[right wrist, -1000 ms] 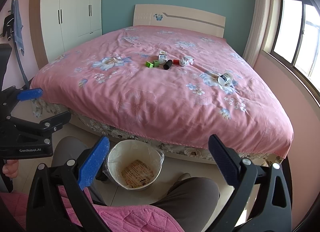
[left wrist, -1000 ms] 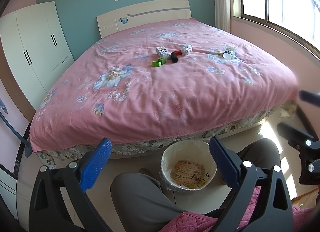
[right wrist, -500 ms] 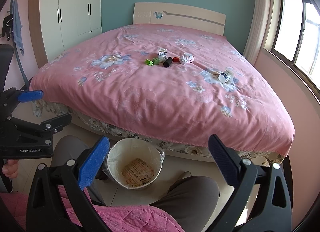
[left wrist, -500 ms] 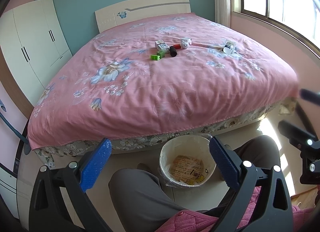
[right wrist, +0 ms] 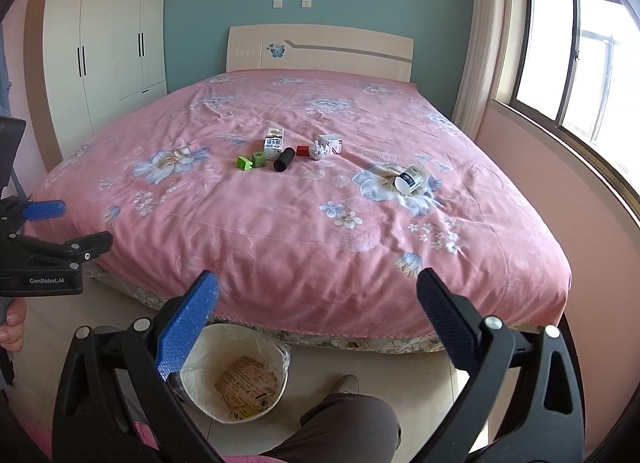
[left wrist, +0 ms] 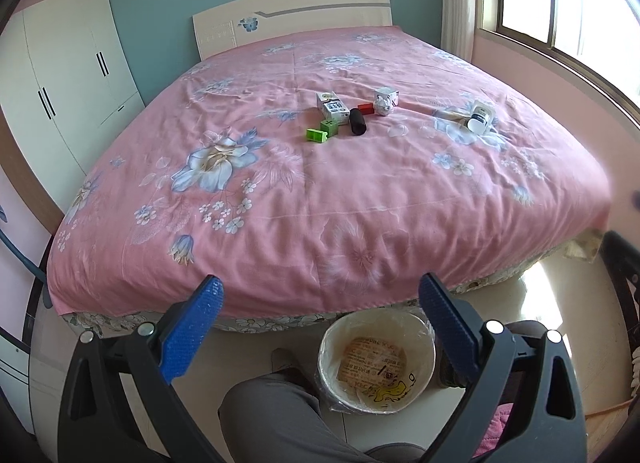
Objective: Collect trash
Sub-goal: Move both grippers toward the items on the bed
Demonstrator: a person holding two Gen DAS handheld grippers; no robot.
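Both grippers have risen and advanced toward the bed (left wrist: 360, 191) since the earlier frames, so the trash now sits lower in each view. Left gripper (left wrist: 320, 327): jaws spread wide, holding nothing. Right gripper (right wrist: 318, 313): jaws likewise apart and unloaded. On the bedspread at 12 o'clock lie, left to right, green blocks (left wrist: 322, 132), a carton (left wrist: 331, 106), a black cylinder (left wrist: 357, 121), a white box (left wrist: 386, 99) and a tipped cup (left wrist: 481, 116). At 6 o'clock, on the floor, stands the bin (left wrist: 426, 379).

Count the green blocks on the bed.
2. Both sit mid-bed, left of the black cylinder: one green block farthest left, the other beside it, nearer the white carton. None seem hidden.
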